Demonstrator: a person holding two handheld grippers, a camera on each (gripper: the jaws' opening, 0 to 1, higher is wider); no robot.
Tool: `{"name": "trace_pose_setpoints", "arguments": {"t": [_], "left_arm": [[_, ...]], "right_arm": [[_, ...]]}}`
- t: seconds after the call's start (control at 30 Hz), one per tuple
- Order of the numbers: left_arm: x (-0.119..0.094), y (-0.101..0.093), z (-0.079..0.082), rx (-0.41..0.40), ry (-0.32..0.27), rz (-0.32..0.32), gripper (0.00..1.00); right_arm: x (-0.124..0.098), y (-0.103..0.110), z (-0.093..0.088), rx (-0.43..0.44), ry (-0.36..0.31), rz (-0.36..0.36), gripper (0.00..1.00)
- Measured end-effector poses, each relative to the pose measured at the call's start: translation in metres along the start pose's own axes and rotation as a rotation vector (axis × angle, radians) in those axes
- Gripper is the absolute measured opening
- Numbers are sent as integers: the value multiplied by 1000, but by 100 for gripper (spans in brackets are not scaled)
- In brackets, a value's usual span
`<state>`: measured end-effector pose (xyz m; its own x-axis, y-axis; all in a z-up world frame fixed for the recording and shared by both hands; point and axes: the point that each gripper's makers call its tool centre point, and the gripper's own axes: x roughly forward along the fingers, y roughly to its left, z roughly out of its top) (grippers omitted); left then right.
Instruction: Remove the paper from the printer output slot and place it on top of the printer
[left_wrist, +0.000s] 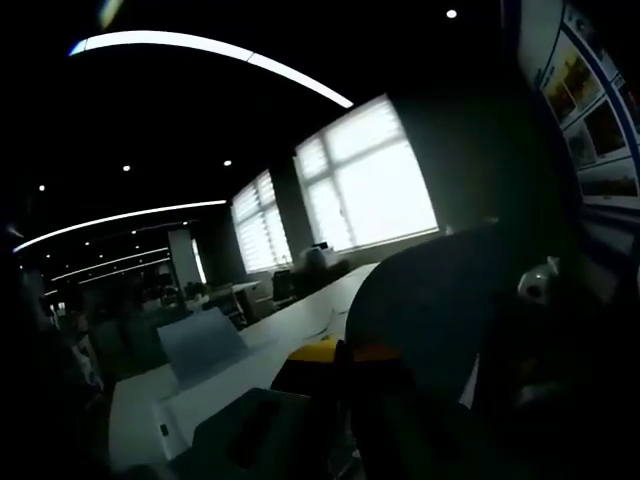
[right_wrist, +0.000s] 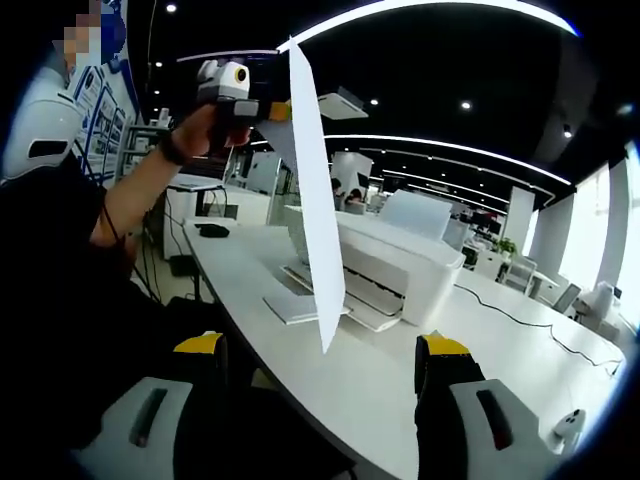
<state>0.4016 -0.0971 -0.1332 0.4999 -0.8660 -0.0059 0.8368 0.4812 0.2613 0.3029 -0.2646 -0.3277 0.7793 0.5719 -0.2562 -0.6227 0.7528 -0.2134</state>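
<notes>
Paper (right_wrist: 316, 200) is already out of the output slot, so the lift-and-carry step is in hand, and placing comes next.

Left gripper view: it is dim, aimed up and across the office at bright windows (left_wrist: 370, 180) toward 12 o'clock. A long white table (left_wrist: 300, 325) runs away from the camera. The left tool (left_wrist: 340, 352) shows only as dark shapes with yellow tips at 6 o'clock; whether its jaws are apart or together cannot be told here.

Right gripper view: the right tool (right_wrist: 320, 365) sits at 6 o'clock, jaws apart and gripping nothing. One white printer (right_wrist: 385, 265) stands on the table (right_wrist: 360, 375) just past centre. One sheet of paper hangs edge-on from the left tool (right_wrist: 275, 108), at 11 o'clock, which appears clamped on its top corner, held up by a hand (right_wrist: 205, 128). The sheet's lower tip dangles in front of the printer's output tray (right_wrist: 355, 312).

Judged from this, the next move calls for carrying the sheet over the printer, laying it flat on the lid, then letting the jaws part.

Count: one sheet, one printer, two tools.
</notes>
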Motion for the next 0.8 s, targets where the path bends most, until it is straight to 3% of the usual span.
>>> {"name": "trace_pose_setpoints", "arguments": {"t": [0.8], "left_arm": [[10,5,7,8,1,-2,5]], "right_arm": [[0,-1,-2,0,1,0,72]]}}
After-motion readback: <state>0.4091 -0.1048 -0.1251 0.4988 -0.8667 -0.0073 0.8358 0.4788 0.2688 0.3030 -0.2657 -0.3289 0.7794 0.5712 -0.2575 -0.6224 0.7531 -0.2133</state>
